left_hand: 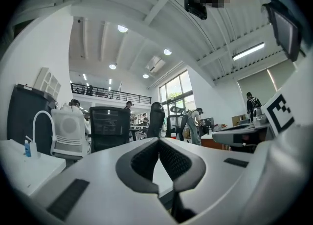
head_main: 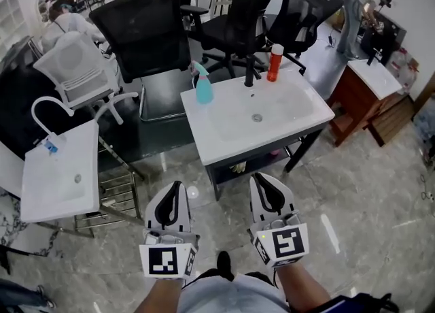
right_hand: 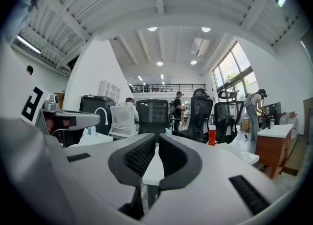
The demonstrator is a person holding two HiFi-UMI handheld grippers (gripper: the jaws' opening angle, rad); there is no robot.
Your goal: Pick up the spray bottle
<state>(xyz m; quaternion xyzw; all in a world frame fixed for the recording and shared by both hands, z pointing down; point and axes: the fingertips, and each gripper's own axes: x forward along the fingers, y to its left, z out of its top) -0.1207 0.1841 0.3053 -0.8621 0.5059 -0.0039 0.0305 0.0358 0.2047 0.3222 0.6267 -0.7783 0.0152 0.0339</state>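
Item: pale blue plastic spray bottle point(head_main: 203, 87), upright on the back-left corner of the white basin vanity point(head_main: 299, 113), well ahead of both tongs. Left gripper point(head_main: 178, 185) and right gripper point(head_main: 258, 178): jaws pressed together, empty. Handling advice: spread one pair wide before reaching, then grip the body below the trigger.

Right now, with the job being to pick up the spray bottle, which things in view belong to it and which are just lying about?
Belong: spray bottle, the sink unit under it, left tongs and right tongs, both shut, empty.
Lying about: red bottle, black tap, office chairs, second sink at left.
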